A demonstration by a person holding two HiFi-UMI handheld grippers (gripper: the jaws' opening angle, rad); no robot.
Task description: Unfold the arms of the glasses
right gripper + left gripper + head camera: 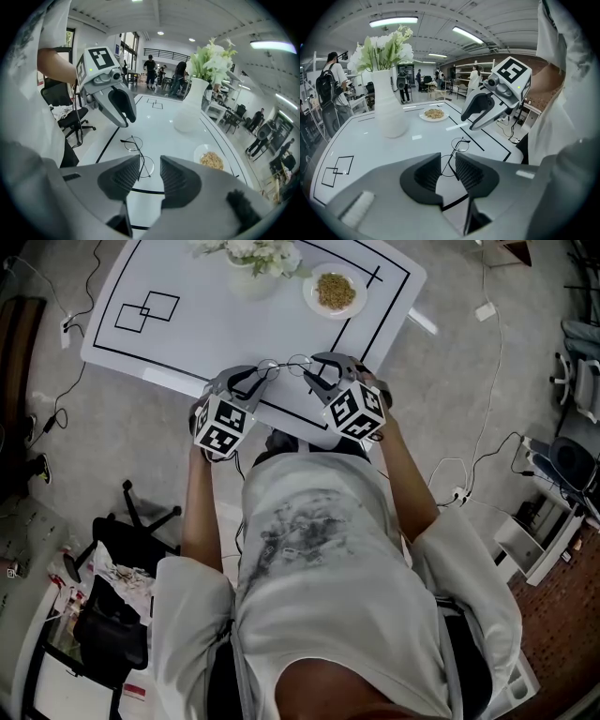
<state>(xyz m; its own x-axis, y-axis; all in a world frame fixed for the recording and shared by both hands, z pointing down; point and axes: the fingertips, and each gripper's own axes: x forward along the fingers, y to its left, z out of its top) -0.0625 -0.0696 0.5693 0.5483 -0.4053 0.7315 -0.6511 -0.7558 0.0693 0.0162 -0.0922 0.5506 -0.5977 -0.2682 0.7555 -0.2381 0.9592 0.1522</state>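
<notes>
Now you are holding left tongs [448,172] and right tongs [150,174] parted, gripping nothing; the glasses [286,363] are lying on the worktop [234,324] between their tips.

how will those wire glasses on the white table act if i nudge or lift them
Probably light and easily bent: the glasses have a thin wire frame around round lenses. Nudged, they would likely slide rather than roll or tip, since they lie low on a table that looks smooth and glossy. Gripped hard, the slim wire may slip or deform.
</notes>
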